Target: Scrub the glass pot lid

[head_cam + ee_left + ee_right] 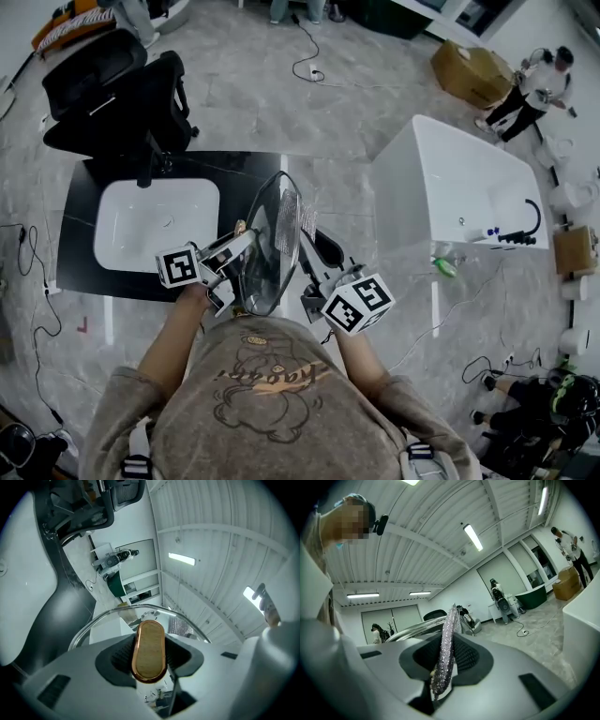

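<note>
The glass pot lid [267, 248] stands on edge in the air above the counter's right end. My left gripper [236, 240] is shut on the lid's handle [149, 651], an oval wooden knob with a copper rim that fills the gap between the jaws. The lid's metal rim [117, 612] arcs behind the handle. My right gripper [314, 251] is shut on a silvery glittering scrub cloth [444, 646], which stands edge-on between the jaws. In the head view the scrub cloth [306, 221] lies against the lid's right face. The lid's rim [415, 629] shows just beyond it.
A white sink [155, 223] is set in a black counter [75, 244] at left. A black office chair [112, 89] stands behind it. A white bathtub [469, 183] is at right, with a cardboard box [473, 73] and a person [536, 86] beyond. Cables run over the floor.
</note>
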